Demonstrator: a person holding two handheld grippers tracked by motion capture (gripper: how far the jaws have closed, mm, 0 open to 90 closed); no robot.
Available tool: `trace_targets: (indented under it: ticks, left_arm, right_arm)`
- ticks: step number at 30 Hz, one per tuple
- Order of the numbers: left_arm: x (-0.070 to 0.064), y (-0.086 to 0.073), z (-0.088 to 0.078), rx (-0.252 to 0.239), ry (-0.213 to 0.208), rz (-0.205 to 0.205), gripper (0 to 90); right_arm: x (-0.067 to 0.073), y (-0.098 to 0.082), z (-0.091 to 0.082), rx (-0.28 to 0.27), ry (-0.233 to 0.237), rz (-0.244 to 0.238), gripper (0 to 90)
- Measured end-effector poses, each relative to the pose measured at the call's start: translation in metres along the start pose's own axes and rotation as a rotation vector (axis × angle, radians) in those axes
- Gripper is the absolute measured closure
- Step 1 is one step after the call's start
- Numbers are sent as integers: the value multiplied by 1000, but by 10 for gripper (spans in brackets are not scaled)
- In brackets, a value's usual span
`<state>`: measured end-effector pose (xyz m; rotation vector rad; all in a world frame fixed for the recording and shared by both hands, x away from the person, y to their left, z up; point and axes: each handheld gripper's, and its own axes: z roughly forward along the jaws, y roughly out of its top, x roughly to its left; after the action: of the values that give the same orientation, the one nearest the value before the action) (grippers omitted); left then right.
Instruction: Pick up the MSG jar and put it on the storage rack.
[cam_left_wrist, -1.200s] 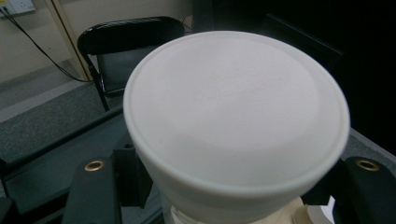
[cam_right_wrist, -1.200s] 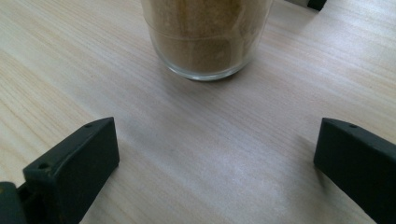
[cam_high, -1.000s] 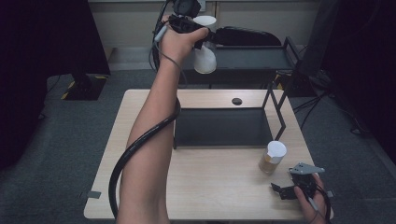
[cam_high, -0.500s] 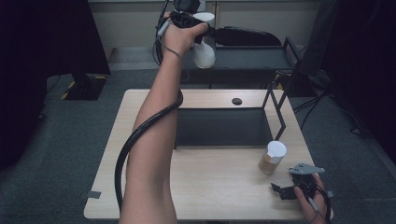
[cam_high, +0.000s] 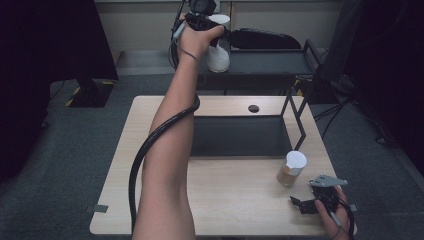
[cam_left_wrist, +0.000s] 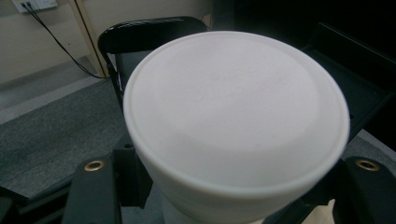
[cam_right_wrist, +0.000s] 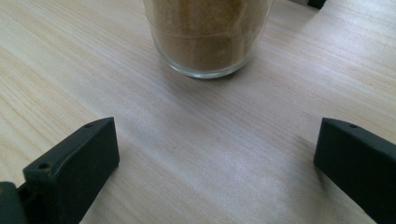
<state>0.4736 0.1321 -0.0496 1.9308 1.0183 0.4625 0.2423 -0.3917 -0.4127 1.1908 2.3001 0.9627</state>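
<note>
1. The left gripper (cam_high: 212, 35) is seen in the high view at the end of an outstretched forearm, held beyond the far edge of the counter (cam_high: 225, 200), over a dark cart shelf (cam_high: 270, 62).
2. A white container (cam_high: 219, 47) is pinched between the jaws of the left gripper; the jaws are pressed against its sides.
3. In the high view, the long axis of the white container runs roughly vertically, with its flat white end uppermost and its rounded end pointing down toward the cart shelf.
4. In the left gripper view, the flat round end of the white container (cam_left_wrist: 236, 116) is turned toward the camera, and a black jaw is seen on either side of it.
5. The right gripper (cam_high: 305, 205) is rested low at the near right corner of the counter, with its jaws spread and nothing between them.
6. A glass jar (cam_high: 291, 169) with a white lid and brown contents stands upright on the counter just beyond the right gripper; its base (cam_right_wrist: 208, 42) is seen ahead of the spread jaws, apart from them.
7. A dark recessed tray (cam_high: 240, 136) is set into the middle of the counter.
</note>
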Motion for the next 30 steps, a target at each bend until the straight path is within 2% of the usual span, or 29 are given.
trace_targets:
  ticks: [3,12,24,30]
  left_arm:
    - [-2,-1,1,-2,15,10,349]
    - [-7,-3,3,-8,27,23,349]
    - [-10,-6,3,-12,29,29,343]
    - [-11,-8,4,-20,37,-2,303]
  right_arm:
    - [0,0,0,0,0,0,0]
    - [0,0,0,0,0,1,0]
    - [0,0,0,0,-1,1,0]
    - [1,0,0,0,-1,0,0]
